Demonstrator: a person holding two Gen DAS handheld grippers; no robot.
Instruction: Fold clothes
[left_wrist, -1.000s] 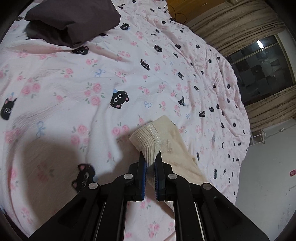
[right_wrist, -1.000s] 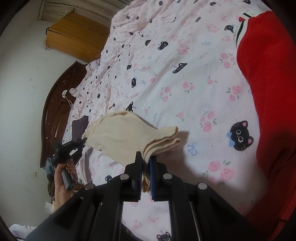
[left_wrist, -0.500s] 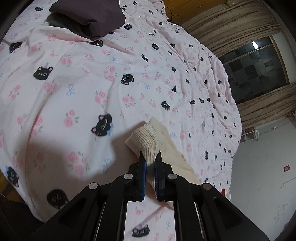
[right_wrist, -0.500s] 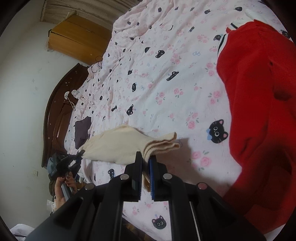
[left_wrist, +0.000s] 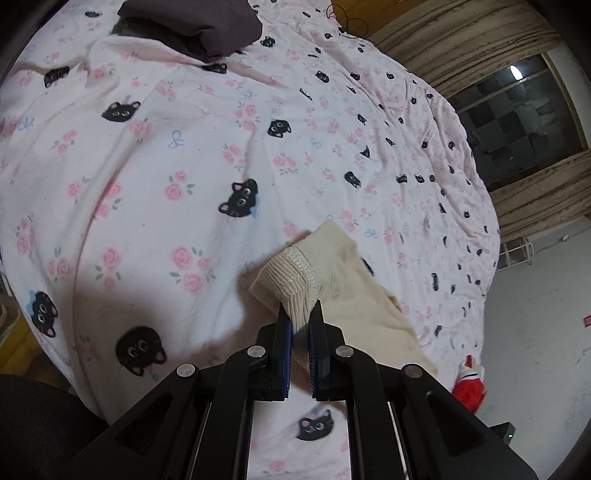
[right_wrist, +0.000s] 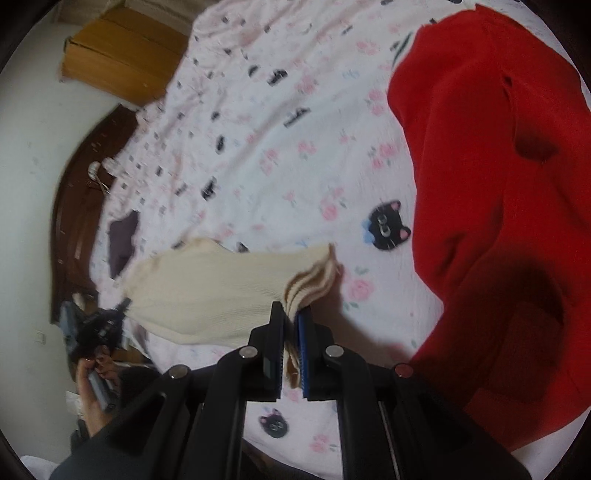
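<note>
You hold a cream knit garment (left_wrist: 343, 291) stretched between your two grippers, lifted clear above a bed covered in a pink blanket (left_wrist: 166, 155) printed with black cats and roses.

The left gripper (left_wrist: 300, 310) is clamped on a ribbed cuff or hem at one end of the garment. The right gripper (right_wrist: 291, 314) is clamped on the other end, where several layers of the knit are stacked edge on edge between its fingers. In the right wrist view, the garment (right_wrist: 207, 291) runs as a taut band away to your left hand (right_wrist: 94, 373), which grips the left tool's handle low beside the bed's edge.

This looks like a mid-fold carry: the layered edge suggests the piece is already doubled, and it is in the air rather than laid down. The next move calls for keeping both ends level and the cloth taut while you lower it onto bare blanket, clear of the red garment (right_wrist: 498, 206) lying to the right and the dark folded garment (left_wrist: 195, 22) at the far side.

Both grippers point forward and down over the bed.
</note>
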